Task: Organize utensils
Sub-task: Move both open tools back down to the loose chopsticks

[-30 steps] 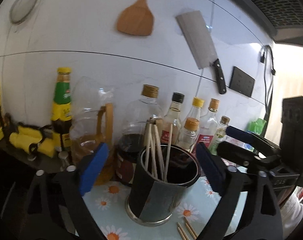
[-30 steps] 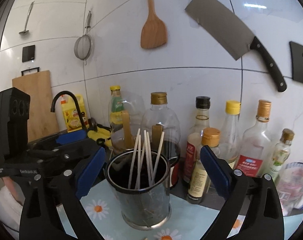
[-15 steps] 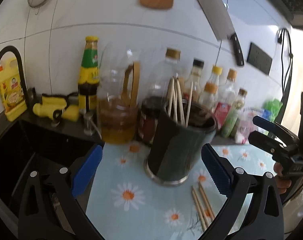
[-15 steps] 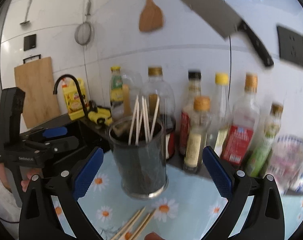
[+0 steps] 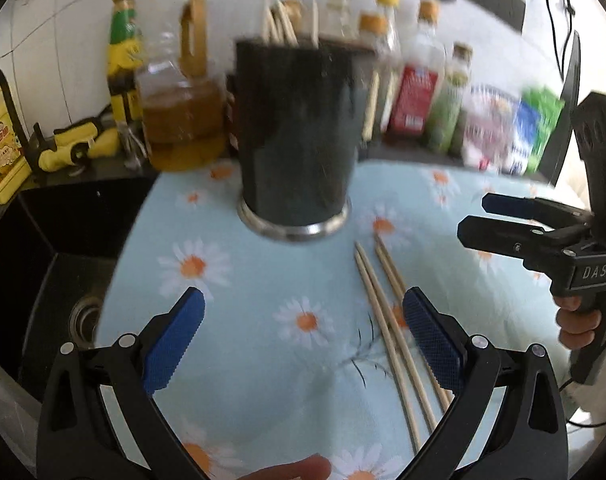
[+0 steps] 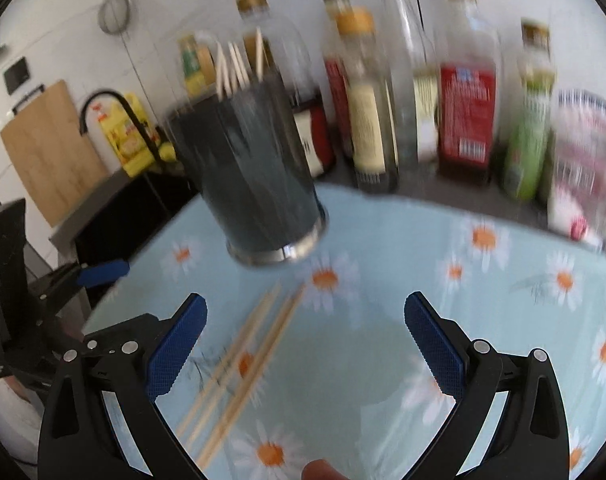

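Both tongs, the left gripper point(image 5: 301, 330) and right gripper point(image 6: 305, 338), gape wide and empty, ridged blue pads over daisy-print cloth point(image 5: 263, 280). Slim wooden chopsticks point(image 5: 395, 332) lie loose near the dark cylindrical holder point(image 5: 297, 136). Both cameras have tilted downward since earlier.

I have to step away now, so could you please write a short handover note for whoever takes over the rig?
Left gripper: open, empty, above the daisy cloth.
Right gripper: open, empty, above the same cloth.
The dark utensil holder stands upright at the back of the cloth, with several chopsticks already in it.
Loose chopsticks lie flat on the cloth in front of the holder; the left gripper's right finger overlaps them in its view.
Left to do: pick up the loose chopsticks and stand them in the holder.
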Demonstrator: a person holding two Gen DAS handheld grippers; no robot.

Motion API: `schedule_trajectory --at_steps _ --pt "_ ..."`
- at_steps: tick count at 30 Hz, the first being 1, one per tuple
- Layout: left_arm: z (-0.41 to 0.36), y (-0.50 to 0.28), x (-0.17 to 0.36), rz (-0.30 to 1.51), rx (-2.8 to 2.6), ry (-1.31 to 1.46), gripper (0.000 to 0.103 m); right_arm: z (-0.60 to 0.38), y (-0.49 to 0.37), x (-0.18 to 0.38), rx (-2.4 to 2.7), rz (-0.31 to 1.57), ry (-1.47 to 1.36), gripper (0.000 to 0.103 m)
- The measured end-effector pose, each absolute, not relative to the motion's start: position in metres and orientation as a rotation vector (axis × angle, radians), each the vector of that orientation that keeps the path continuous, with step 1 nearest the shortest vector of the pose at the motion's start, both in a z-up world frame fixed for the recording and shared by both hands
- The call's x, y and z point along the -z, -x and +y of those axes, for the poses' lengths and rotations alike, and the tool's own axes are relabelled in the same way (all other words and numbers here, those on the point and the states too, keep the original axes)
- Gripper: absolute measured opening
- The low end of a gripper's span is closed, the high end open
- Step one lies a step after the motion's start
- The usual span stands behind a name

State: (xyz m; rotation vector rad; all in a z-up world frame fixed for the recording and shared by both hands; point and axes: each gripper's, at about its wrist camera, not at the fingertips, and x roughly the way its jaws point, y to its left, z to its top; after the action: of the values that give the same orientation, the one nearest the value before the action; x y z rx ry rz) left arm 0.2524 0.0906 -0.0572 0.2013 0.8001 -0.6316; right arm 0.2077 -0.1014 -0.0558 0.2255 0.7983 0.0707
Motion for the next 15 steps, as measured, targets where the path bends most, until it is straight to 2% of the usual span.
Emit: schedule_trajectory --at_steps 15 --pt "0.077 -0.244 0.096 0.944 0.587 -0.2 0.097 -0.114 -0.209 0.102 -0.008 0.984 -0.254 0.095"
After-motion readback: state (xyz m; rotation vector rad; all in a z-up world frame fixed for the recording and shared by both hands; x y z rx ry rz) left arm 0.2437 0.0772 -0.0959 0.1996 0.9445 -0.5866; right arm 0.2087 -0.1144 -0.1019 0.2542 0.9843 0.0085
